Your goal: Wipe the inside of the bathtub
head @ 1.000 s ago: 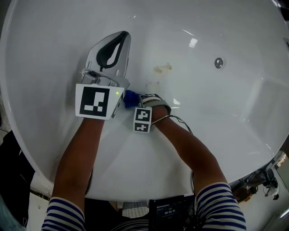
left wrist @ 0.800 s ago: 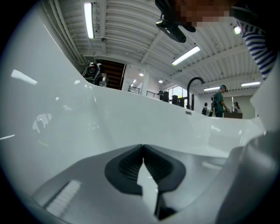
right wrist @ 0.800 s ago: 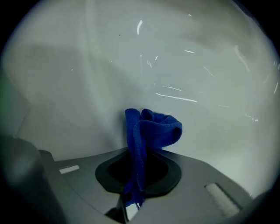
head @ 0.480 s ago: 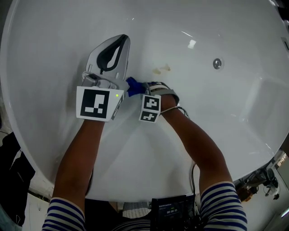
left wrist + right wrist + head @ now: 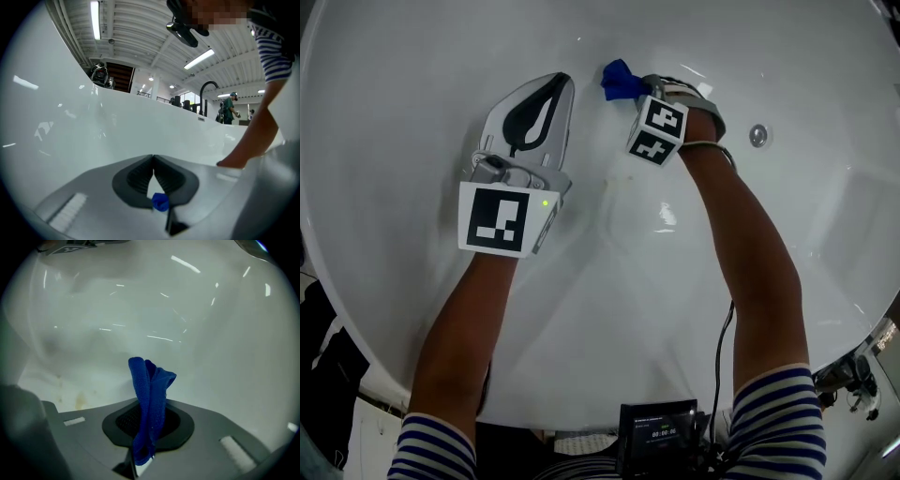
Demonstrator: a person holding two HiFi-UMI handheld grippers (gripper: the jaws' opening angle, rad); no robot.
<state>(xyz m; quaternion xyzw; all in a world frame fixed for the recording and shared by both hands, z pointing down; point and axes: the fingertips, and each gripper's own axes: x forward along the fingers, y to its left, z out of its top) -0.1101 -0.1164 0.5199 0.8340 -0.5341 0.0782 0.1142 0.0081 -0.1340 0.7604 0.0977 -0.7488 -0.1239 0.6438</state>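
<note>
White bathtub [image 5: 609,309] fills the head view. My left gripper [image 5: 553,86] sits inside it, jaws closed tip to tip, nothing held. My right gripper [image 5: 641,88], farther up the tub, left of the drain [image 5: 757,136], is clamped on the blue cloth [image 5: 149,394]; cloth end sticks out toward the tub wall.
</note>
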